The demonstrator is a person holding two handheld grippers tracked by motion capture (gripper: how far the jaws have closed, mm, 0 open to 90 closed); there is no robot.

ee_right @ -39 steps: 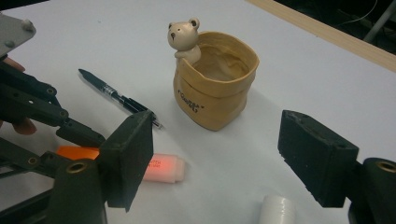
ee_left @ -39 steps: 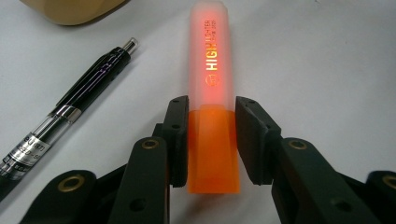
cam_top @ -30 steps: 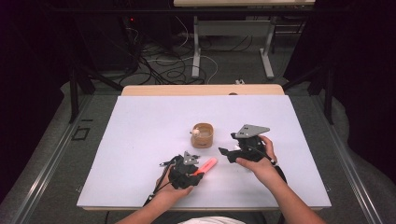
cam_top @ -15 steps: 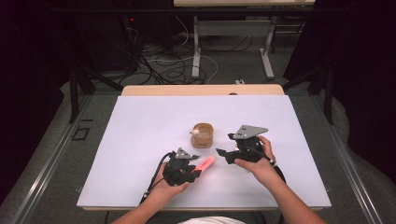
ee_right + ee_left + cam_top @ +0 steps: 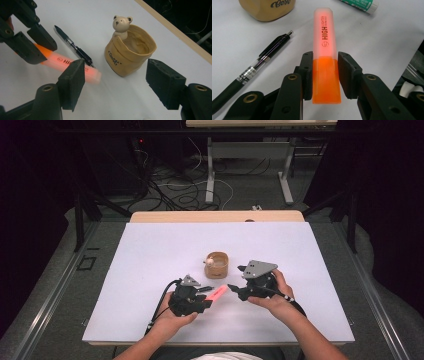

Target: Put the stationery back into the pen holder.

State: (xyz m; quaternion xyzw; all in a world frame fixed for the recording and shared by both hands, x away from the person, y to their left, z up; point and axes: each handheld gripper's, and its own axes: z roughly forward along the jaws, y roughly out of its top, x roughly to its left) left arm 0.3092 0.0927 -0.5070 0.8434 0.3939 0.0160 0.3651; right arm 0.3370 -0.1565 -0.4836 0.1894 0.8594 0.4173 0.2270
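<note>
Left claw (image 5: 324, 75) clamped on the orange end of a highlighter (image 5: 325, 52) — capped tip pointing away, lifted just off the white desk (image 5: 150, 260), between the two hands in the high view. Right claw (image 5: 120, 82) spread wide, holding nothing, hovering near the highlighter's pale cap end, w/ one pad (image 5: 73, 82) just beside it. A tan bear pouch-shaped pen holder (image 5: 130, 56) stands upright close behind; a black pen (image 5: 75, 48) lies flat on the desk between holder & highlighter, and a green-labelled glue stick (image 5: 359, 4) rests farther off at the frame edge in the left gripper view.

Judged step: a handover or cap pull, w/ the right claw about to take the free end. To do it well, the right claw should prob. square its pads to the cap's flat sides, close on the middle of the cap — not the very tip — and the left should hold firm until the second grip is sure. Keep the barrel level; mind the pen beneath and the holder's rim when swinging toward it.
</note>
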